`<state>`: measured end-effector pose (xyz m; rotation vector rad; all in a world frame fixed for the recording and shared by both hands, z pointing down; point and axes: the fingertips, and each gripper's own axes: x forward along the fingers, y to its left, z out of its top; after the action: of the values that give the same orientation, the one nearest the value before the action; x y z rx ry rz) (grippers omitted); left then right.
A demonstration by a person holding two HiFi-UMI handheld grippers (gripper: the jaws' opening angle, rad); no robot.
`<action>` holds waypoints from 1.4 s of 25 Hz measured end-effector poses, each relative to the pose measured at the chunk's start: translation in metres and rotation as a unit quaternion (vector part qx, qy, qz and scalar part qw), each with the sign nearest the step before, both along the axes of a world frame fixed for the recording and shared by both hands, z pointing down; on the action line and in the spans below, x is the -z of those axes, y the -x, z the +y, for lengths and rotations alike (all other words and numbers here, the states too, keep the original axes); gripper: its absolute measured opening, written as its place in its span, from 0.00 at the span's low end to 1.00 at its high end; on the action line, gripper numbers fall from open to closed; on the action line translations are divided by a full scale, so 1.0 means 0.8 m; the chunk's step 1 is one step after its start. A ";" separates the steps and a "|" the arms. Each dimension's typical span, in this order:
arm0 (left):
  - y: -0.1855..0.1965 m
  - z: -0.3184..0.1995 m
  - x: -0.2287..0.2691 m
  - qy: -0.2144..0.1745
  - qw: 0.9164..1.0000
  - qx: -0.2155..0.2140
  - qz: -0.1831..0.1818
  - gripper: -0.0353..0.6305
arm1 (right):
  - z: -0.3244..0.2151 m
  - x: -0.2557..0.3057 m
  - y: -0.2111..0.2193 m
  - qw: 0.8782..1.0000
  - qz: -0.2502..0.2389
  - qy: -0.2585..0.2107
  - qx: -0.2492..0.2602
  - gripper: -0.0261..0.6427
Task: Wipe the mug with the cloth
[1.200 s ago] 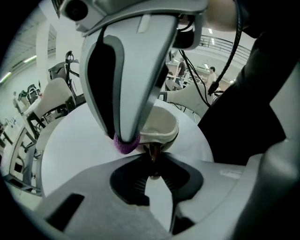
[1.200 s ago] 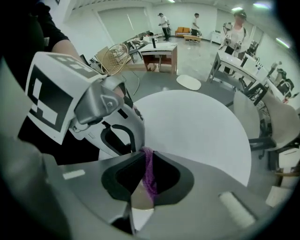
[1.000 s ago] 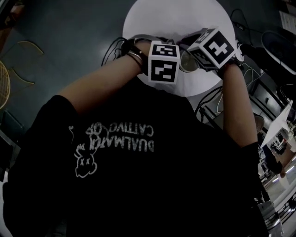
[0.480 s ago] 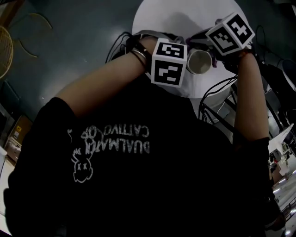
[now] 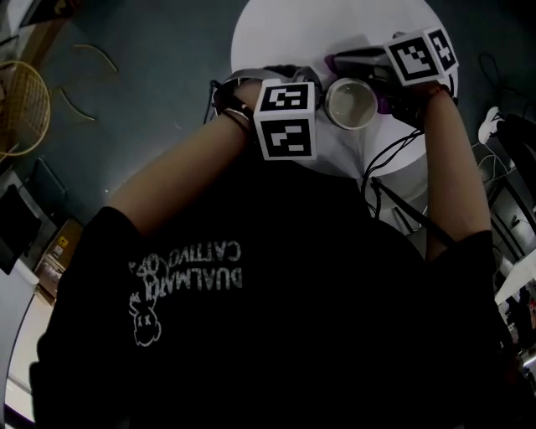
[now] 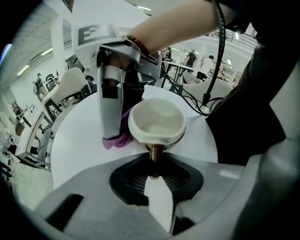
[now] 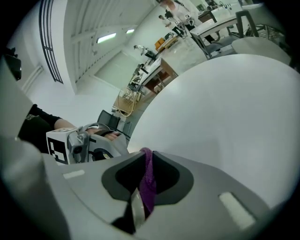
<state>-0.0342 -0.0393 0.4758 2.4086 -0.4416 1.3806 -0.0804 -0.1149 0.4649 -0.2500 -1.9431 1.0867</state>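
Round white table [image 5: 335,25], empty mug [image 5: 350,105] clamped in left claw [image 6: 154,164], right claw [image 7: 143,197] pinching cloth [image 6: 121,137]

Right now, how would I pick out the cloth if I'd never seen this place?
Find the round white table, then the cream mug. The cloth sits beside the mug, pinched in the right gripper. It is the only purple thing there.

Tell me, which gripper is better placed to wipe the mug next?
Right. The right gripper is shut on the cloth, close beside the mug. The left gripper is shut on the mug's handle, so it should only hold the mug.
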 end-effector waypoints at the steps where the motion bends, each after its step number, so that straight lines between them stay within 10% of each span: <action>1: -0.003 0.001 0.000 -0.002 1.000 0.001 -0.007 0.15 | -0.001 0.001 -0.004 1.000 -0.010 0.004 -0.010 0.11; 19: -0.016 -0.009 0.008 0.017 0.995 0.067 -0.077 0.14 | -0.040 0.028 -0.047 0.987 -0.068 -0.050 -0.137 0.11; 35: -0.026 -0.002 0.009 0.036 0.990 0.097 -0.098 0.15 | -0.048 0.044 -0.147 0.909 -0.135 0.030 -0.393 0.10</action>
<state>-0.0137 -0.0411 0.4689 2.1180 -0.6452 1.5226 0.0375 -0.1534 0.4297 0.4206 -2.3296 1.6919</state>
